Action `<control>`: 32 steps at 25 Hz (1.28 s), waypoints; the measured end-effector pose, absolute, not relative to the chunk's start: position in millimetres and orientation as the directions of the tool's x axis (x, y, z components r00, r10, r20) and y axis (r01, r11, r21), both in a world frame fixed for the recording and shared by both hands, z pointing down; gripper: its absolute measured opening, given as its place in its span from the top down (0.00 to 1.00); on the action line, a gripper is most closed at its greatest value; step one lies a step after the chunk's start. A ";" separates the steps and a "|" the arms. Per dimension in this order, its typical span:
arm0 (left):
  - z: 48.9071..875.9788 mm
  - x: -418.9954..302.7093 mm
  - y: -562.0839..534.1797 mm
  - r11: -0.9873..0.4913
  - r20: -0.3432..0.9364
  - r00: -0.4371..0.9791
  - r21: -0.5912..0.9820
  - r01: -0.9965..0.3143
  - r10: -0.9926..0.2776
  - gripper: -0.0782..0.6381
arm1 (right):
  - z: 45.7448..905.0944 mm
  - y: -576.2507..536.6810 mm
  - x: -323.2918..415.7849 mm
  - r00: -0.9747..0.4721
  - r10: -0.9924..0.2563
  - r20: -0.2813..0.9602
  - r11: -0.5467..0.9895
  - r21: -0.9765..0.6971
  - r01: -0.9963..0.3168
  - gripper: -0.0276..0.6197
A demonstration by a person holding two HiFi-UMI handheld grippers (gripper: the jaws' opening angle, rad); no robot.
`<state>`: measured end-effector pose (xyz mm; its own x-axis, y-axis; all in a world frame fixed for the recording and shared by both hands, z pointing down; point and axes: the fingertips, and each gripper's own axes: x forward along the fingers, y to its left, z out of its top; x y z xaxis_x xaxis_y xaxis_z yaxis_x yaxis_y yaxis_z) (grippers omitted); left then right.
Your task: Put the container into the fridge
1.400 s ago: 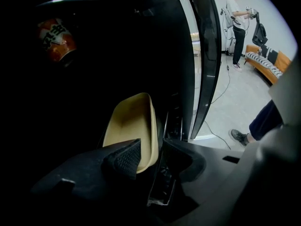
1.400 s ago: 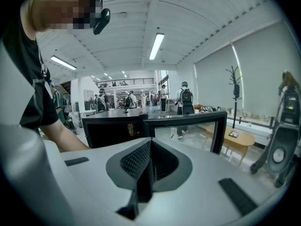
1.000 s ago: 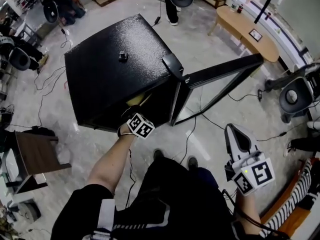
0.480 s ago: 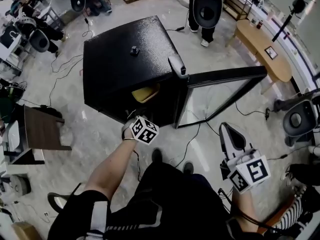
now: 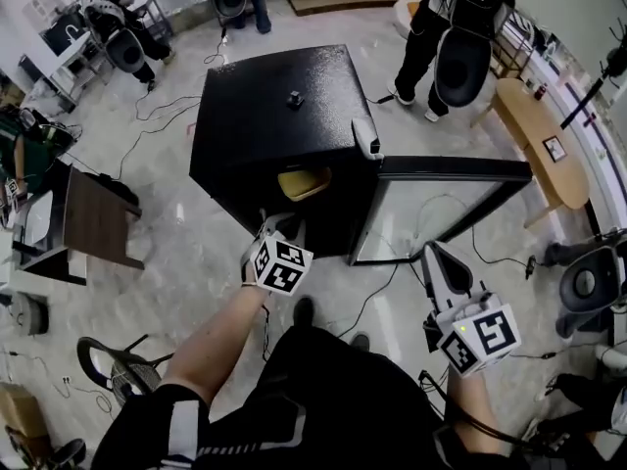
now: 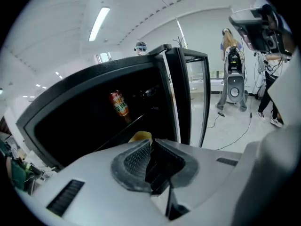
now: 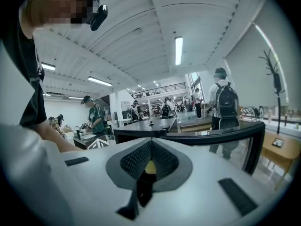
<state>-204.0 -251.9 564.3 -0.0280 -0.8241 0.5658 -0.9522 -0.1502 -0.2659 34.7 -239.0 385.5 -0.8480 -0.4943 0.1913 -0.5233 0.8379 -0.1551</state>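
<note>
The black fridge (image 5: 274, 125) stands with its glass door (image 5: 441, 204) swung open to the right. The yellow container (image 5: 304, 182) sits on a shelf inside, also seen just past the jaws as the container (image 6: 141, 136) in the left gripper view. My left gripper (image 5: 279, 231) hangs in front of the opening, apart from the container. Its jaws are closing with only a narrow gap and nothing between them (image 6: 151, 142). My right gripper (image 5: 441, 262) is held low by the door's edge, shut and empty (image 7: 149, 142).
A red drink can (image 6: 119, 103) stands deeper in the fridge. A small dark object (image 5: 294, 98) lies on the fridge top. Cables run over the floor. A brown side table (image 5: 93, 218) is at the left, a wooden table (image 5: 534, 125) at the right, and people with backpacks (image 5: 460, 37) behind.
My left gripper has drawn back out of the fridge opening while the yellow container stays on the shelf. The head view has shifted, and the right gripper has barely moved.
</note>
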 end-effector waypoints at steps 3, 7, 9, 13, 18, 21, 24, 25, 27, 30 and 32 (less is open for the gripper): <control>552.4 -202.3 -240.8 -0.101 0.546 -0.045 -0.235 -0.967 -0.836 0.86 | 385.5 -237.5 34.0 -0.866 -0.465 0.182 0.857 -0.154 -0.492 0.93; 526.6 -194.8 -226.2 -0.024 0.486 -0.059 -0.162 -0.986 -0.872 0.88 | 380.8 -236.9 35.9 -0.886 -0.431 0.168 0.878 -0.147 -0.455 0.93; 510.2 -189.6 -218.7 0.006 0.448 -0.068 -0.139 -0.990 -0.892 0.88 | 379.1 -235.9 37.0 -0.896 -0.414 0.159 0.888 -0.146 -0.436 0.93; 479.9 -175.0 -200.8 0.057 0.374 -0.069 -0.044 -0.997 -0.925 0.88 | 380.3 -229.1 41.0 -0.912 -0.379 0.159 0.905 -0.142 -0.401 0.93; 444.3 -164.1 -177.7 0.123 0.284 -0.113 0.017 -0.992 -0.952 0.88 | 386.8 -221.3 42.2 -0.931 -0.325 0.166 0.925 -0.149 -0.350 0.93; 427.6 -155.1 -166.8 0.135 0.251 -0.124 0.025 -0.991 -0.960 0.88 | 389.4 -220.6 40.4 -0.939 -0.301 0.165 0.933 -0.156 -0.326 0.93; 411.9 -154.8 -156.9 0.151 0.223 -0.142 0.027 -0.988 -0.964 0.88 | 386.4 -221.3 33.2 -0.946 -0.285 0.154 0.939 -0.155 -0.308 0.93; 407.3 -156.5 -152.8 0.157 0.217 -0.146 0.031 -0.987 -0.965 0.88 | 384.4 -221.2 29.6 -0.947 -0.284 0.149 0.941 -0.149 -0.305 0.93; 399.7 -161.2 -143.5 0.162 0.204 -0.152 0.032 -0.986 -0.967 0.88 | 379.4 -221.0 21.5 -0.947 -0.289 0.140 0.943 -0.131 -0.307 0.93; 389.2 -172.7 -130.5 0.167 0.184 -0.161 0.022 -0.986 -0.970 0.88 | 370.4 -221.7 8.7 -0.941 -0.317 0.117 0.937 -0.114 -0.330 0.93; 379.9 -182.5 -121.5 0.182 0.163 -0.176 0.022 -0.983 -0.971 0.88 | 364.4 -224.2 2.7 -0.929 -0.359 0.093 0.924 -0.108 -0.368 0.93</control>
<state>-182.5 -121.5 379.9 -0.1758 -0.9709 0.1627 -0.9831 0.1817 0.0222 2.7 -224.2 364.4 -0.9285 -0.3593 0.0931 -0.3682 0.9235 -0.1076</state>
